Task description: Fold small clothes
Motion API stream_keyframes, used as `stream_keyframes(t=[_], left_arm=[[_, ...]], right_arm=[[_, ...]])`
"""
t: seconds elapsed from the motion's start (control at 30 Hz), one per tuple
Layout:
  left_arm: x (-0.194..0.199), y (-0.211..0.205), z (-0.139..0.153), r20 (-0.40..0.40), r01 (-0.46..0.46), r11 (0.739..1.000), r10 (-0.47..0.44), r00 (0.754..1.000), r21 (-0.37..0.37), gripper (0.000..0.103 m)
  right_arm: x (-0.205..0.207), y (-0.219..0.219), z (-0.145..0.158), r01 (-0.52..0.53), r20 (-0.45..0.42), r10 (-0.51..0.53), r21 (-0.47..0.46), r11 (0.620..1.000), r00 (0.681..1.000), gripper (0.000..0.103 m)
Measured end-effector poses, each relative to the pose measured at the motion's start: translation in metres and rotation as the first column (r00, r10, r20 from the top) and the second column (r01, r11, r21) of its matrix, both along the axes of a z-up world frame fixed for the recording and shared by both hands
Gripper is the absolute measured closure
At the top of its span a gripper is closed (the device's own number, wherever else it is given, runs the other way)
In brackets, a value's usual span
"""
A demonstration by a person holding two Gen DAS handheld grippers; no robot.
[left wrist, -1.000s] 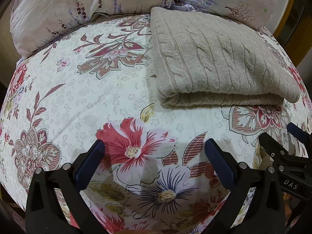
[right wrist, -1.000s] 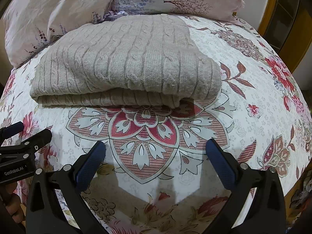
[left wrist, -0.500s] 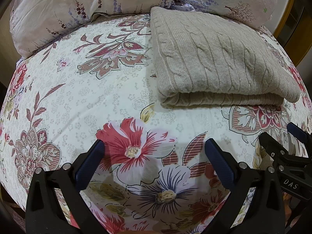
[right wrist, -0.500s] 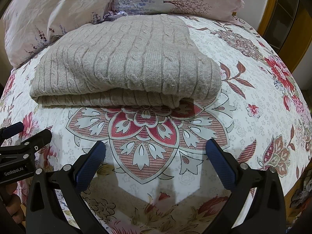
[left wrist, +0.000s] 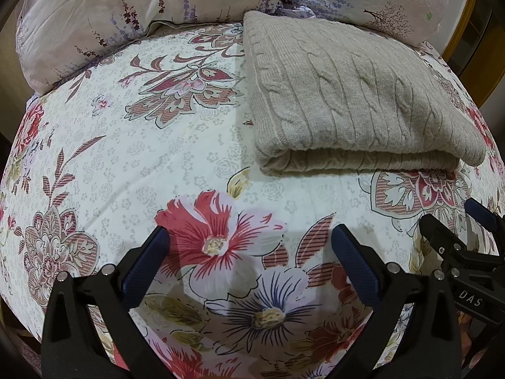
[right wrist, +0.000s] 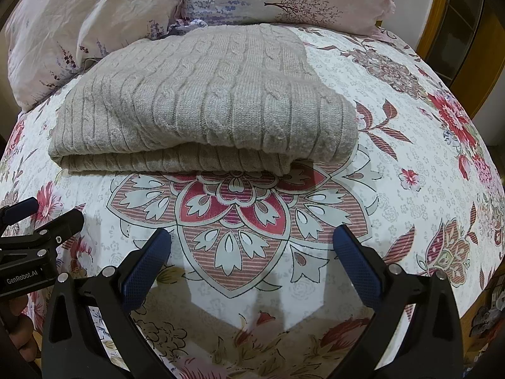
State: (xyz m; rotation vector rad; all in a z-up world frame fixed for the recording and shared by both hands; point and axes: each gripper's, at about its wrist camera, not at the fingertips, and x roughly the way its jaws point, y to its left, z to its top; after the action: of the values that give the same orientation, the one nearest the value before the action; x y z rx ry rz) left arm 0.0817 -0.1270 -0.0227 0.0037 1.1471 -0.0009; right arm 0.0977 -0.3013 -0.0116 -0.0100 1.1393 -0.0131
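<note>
Your left gripper (left wrist: 249,240) has its two blue-padded fingers (left wrist: 148,260) spread wide apart at the bottom of the left wrist frame, with nothing between them but the flowered bedspread (left wrist: 132,145). They hang over a big red-and-white bloom in the print; whether the tips actually touch the cloth is hard to tell from this angle.

Your right gripper (right wrist: 252,241) is in the same pose at the bottom of its own frame: fingers (right wrist: 353,262) well apart, holding nothing, set over the red medallion pattern.

The beige cable-knit sweater (left wrist: 347,94) lies folded on the bedspread. In the left wrist view it fills the upper right of the frame, its folded edge facing you, well apart from the fingertips. In the right wrist view the sweater (right wrist: 202,101) sits in the upper centre and left, again clear of both pads.

Pale floral pillows (left wrist: 126,9) run along the top of both frames, just behind the sweater.

Each gripper shows at the lower edge of the other's view, the two side by side.
</note>
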Motion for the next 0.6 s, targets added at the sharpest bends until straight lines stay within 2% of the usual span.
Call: stream_keyframes(t=[0.6], left_arm=[[0.0012,0.0010,0.0009,-0.005,0.003,1.000,-0.003,1.000,0.002,0.002]], right_arm=[[-0.0001,0.0005,-0.0002,0.002,0.001,-0.002,0.000,1.000,1.000,0.001]])
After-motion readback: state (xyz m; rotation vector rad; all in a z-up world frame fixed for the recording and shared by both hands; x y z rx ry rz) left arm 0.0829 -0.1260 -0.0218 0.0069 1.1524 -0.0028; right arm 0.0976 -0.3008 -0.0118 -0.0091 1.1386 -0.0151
